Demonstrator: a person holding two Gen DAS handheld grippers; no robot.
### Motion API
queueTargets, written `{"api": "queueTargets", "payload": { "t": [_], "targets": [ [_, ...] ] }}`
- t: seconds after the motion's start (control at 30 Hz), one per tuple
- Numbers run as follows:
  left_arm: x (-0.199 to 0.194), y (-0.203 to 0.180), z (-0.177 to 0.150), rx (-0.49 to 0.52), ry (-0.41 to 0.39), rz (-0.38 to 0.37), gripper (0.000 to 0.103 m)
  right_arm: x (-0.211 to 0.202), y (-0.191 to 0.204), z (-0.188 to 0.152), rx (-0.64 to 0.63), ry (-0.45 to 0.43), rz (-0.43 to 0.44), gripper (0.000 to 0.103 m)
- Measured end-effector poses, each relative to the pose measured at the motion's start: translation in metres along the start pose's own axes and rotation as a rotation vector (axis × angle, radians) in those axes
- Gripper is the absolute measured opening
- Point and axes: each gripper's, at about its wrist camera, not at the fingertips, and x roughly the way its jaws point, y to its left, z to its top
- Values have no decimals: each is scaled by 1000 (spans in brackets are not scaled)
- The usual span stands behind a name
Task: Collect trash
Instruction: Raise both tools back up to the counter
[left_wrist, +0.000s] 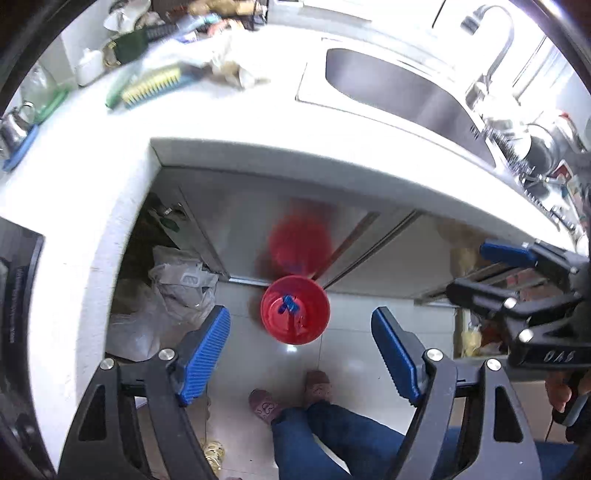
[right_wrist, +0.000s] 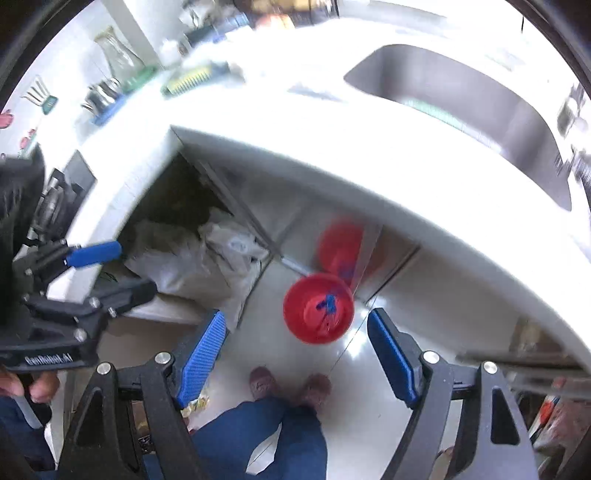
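Red bin (left_wrist: 294, 309) sits on the floor below both tongs — left (left_wrist: 301, 354) and right (right_wrist: 295, 356) — released, empty.

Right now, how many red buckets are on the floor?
1. The red bucket stands on the white floor tiles by the steel cabinet doors under the counter. The red shape above it is only its reflection. Others may hide behind the plastic bags.

Bright, overexposed countertop (left_wrist: 229, 122) glare; motion blur throughout, strong fisheye bending at edges.
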Motion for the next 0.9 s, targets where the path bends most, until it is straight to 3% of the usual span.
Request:
{"api": "queueTargets", "payload": {
  "t": [0.03, 0.1, 0.23, 0.5, 0.57, 0.9],
  "targets": [
    [-10, -2, 1, -2, -12, 6, 77, -14, 3, 4, -15, -28, -5, 88],
    [-23, -6, 2, -5, -36, 17, 77, -34, 8, 9, -39, -83, -8, 93],
    [-57, -10, 4, -13, -75, 22, 80, -61, 18, 18, -94, -117, 9, 93],
    [-123, -16, 2, 22, -208, 101, 82, -91, 35, 26, -169, -187, 41, 93],
    [-135, -14, 3, 10, -231, 113, 88, -99, 37, 28, -189, -205, 42, 94],
    [-161, -2, 15, -33, -267, 177, 88, -117, 45, 50, -198, -246, 99, 96]
  ]
}}
